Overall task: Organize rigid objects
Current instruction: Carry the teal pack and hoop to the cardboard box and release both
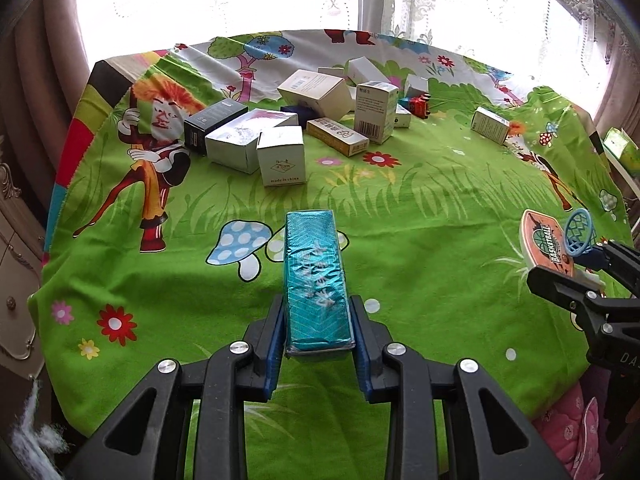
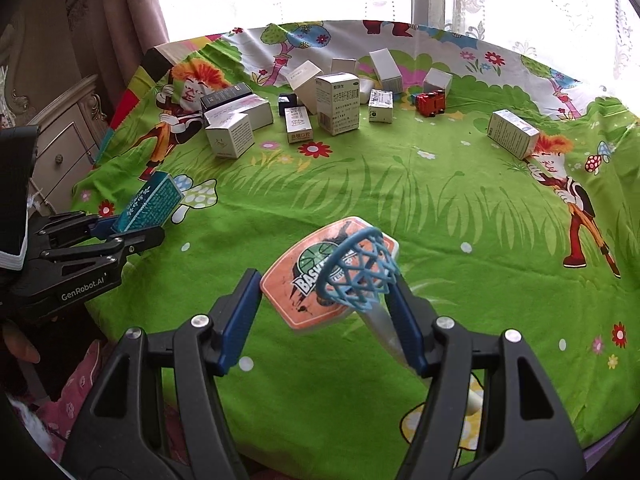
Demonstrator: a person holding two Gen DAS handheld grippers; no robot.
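Teal foil-wrapped box (image 1: 316,280), clamped near its rear end between the blue pads of the left gripper (image 1: 318,340) and carried above the green cartoon-print cloth (image 1: 420,240); most of its length projects forward unsupported. Toy basketball hoop (image 2: 332,272), an orange backboard with a blue net ring, sits between the fingers of the right gripper (image 2: 324,320), likewise held clear of the cloth; the right pad bears on the stem behind the ring, the left pad meets the backboard's edge, so the jaws appear closed on the toy at a middling width.

Risks, judged from this arrangement. (1) The foil wrap looks slick and the grip sits far back, so the box could pivot downward or slide out if swung sharply. (2) The hoop is caught on an edge and a thin stem, an uneven purchase; it could twist or drop under a small knock. (3) The two grippers travel near each other, and a converging path could bump the loads together.

Beyond them, the cluster of cartons (image 1: 320,112) lies loosely piled at the far side, several leaning on neighbours, with a red toy vehicle (image 2: 430,103) beside them and a lone carton (image 2: 512,134) apart to the right. Setting either load down carelessly among them could topple the pile.
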